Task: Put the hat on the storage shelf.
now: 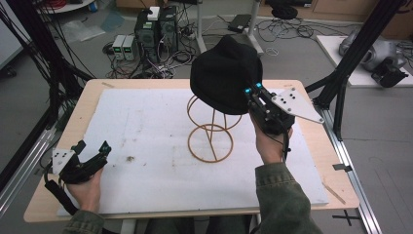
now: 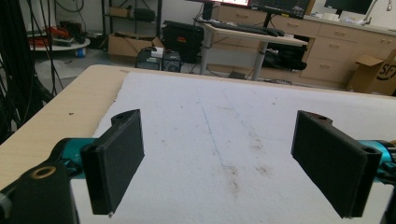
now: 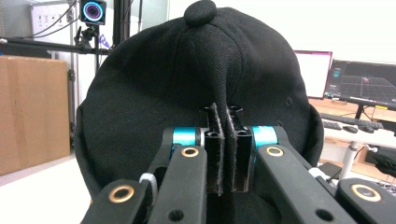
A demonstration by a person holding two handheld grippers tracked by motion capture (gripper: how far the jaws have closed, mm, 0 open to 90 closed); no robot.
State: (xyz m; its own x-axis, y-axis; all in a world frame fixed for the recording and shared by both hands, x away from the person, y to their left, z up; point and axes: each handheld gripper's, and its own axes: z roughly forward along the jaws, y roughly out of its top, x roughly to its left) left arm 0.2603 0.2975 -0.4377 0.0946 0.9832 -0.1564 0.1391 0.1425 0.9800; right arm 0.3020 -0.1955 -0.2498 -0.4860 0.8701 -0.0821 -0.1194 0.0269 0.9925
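My left claw [image 1: 92, 151] rests near my edge of the table [image 1: 92, 92], low at the left, jaws spread wide with nothing between them. In its own view the two black pads [image 2: 119, 158] stand far apart over the bare white mat [image 2: 224, 121], which carries only a few brown smudges.

My right claw [image 1: 253, 92] is the working one. It is raised over the right middle of the mat, and its jaws are pinched tight on a fold of the black cap [image 1: 221, 73]. In the right gripper view the pinched cloth runs straight up from between the jaws toward the button [image 3: 200, 12] on the crown. So the cap lies directly ahead of and above this claw, its crown pointing up.

The cap sits over the top of the wire stand [image 1: 210, 134], whose ring foot rests mid-mat; the stand is just left of my right claw and well apart from the left. I judge that any lift or tug falls to the right hand.

Farther off, a cardboard box [image 2: 373, 72] by the cabinets shows the letters "SF". No other writing is legible.
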